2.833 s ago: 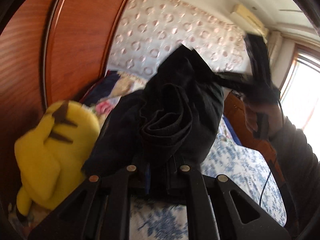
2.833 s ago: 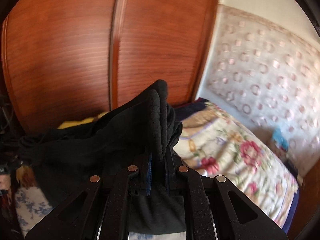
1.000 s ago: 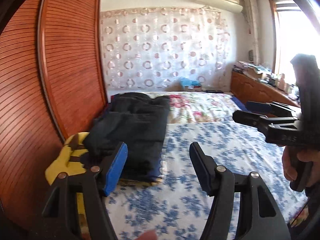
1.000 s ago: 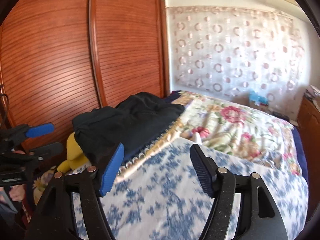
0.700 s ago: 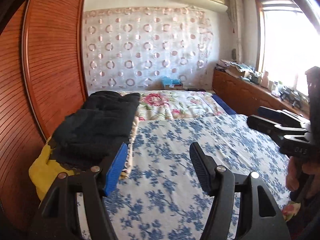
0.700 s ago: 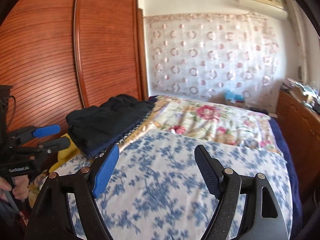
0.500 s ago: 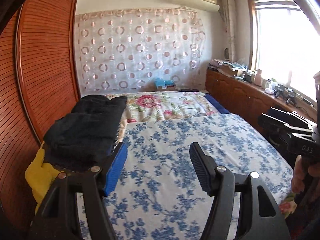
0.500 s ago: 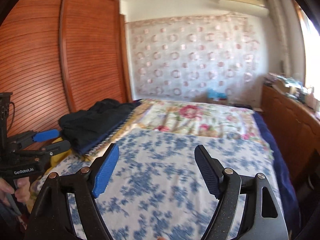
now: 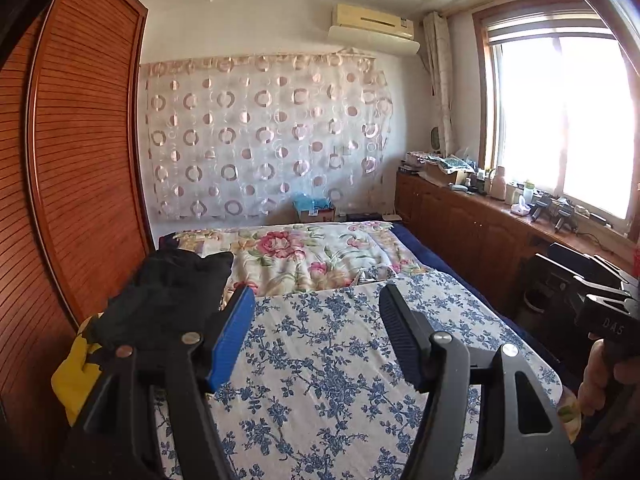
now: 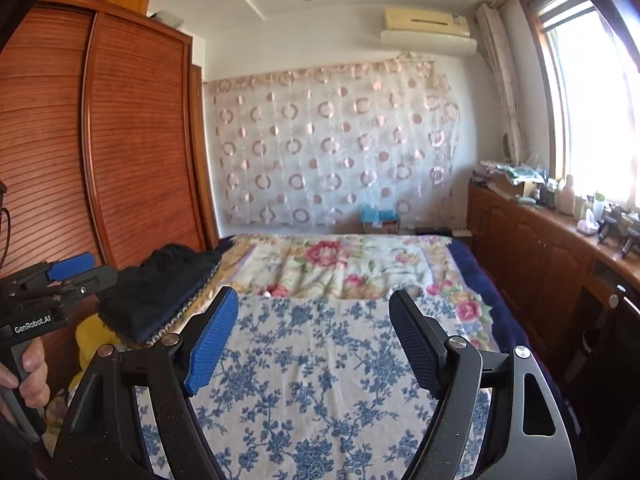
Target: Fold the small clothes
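A folded pile of black clothes (image 9: 168, 300) (image 10: 160, 292) lies at the left edge of the bed, partly on a yellow plush toy (image 9: 74, 372) (image 10: 90, 340). My left gripper (image 9: 316, 312) is open and holds nothing, hovering over the blue-flowered sheet (image 9: 340, 360) to the right of the pile. The right gripper (image 10: 314, 316) is also open and bare, above the same sheet (image 10: 320, 380). Each gripper shows in the other's view: the right one (image 9: 580, 276) at the right edge, the left one (image 10: 68, 272) at the left edge, each held by a hand.
A red-flowered quilt (image 9: 304, 256) covers the far half of the bed. A wooden wardrobe (image 9: 80, 160) stands along the left. A low wooden cabinet (image 10: 540, 248) with bottles runs under the window on the right. A circle-patterned curtain (image 10: 332, 148) hangs behind the bed.
Both grippers let go of the black garment, which now lies on the pile at the left. Both have drawn back and up, swinging right, so the pile looks smaller and further left.
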The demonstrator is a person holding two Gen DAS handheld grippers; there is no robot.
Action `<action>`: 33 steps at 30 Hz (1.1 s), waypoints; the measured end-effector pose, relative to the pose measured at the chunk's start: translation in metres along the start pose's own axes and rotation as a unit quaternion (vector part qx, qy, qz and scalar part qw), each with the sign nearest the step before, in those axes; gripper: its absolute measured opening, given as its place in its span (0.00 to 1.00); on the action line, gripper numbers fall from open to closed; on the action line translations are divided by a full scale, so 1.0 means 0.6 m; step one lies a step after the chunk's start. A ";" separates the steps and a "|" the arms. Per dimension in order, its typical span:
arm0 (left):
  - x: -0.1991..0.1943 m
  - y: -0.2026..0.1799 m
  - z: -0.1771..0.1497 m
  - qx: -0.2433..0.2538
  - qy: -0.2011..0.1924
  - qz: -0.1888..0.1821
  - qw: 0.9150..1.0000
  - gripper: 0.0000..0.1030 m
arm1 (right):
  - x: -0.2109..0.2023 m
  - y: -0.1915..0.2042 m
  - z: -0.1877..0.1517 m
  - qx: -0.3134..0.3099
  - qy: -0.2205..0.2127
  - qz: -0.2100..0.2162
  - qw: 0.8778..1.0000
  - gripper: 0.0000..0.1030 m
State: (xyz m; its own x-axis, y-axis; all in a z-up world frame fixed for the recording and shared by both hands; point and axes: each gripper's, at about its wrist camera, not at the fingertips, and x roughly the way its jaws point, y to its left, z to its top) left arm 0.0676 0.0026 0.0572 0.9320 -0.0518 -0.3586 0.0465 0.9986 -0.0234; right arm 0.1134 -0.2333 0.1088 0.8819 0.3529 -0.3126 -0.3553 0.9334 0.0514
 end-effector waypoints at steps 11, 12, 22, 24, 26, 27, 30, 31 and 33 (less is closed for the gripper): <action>-0.005 0.002 0.000 0.002 -0.001 0.005 1.000 0.63 | -0.005 0.005 -0.002 -0.002 -0.004 -0.005 1.000 0.77; -0.004 0.002 0.000 0.000 -0.001 0.005 1.000 0.63 | -0.006 0.006 -0.001 -0.003 -0.005 -0.006 1.000 0.77; -0.007 0.002 -0.002 0.002 -0.001 0.007 1.000 0.63 | -0.011 0.005 0.003 -0.004 -0.008 -0.008 1.000 0.77; -0.008 0.005 -0.002 0.002 -0.001 0.008 1.000 0.63 | -0.012 0.006 0.003 -0.004 -0.008 -0.009 1.000 0.77; -0.009 0.006 -0.002 0.001 -0.001 0.008 1.000 0.63 | -0.014 0.006 0.004 -0.004 -0.008 -0.010 1.000 0.77; -0.008 0.005 -0.002 0.002 0.000 0.008 1.000 0.63 | -0.014 0.006 0.004 -0.004 -0.008 -0.010 1.000 0.77; -0.008 0.005 -0.003 0.001 -0.001 0.009 1.000 0.63 | -0.015 0.006 0.004 -0.004 -0.008 -0.010 1.000 0.77; -0.008 0.006 -0.003 0.001 -0.001 0.009 1.000 0.63 | -0.015 0.006 0.004 -0.004 -0.008 -0.011 1.000 0.77; -0.008 0.006 -0.003 0.002 -0.001 0.009 1.000 0.63 | -0.016 0.007 0.004 -0.004 -0.008 -0.010 1.000 0.77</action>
State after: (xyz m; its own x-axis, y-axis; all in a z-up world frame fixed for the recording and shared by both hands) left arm 0.0629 0.0063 0.0573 0.9336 -0.0338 -0.3566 0.0311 0.9994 -0.0134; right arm 0.1044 -0.2326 0.1144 0.8939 0.3347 -0.2983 -0.3396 0.9399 0.0370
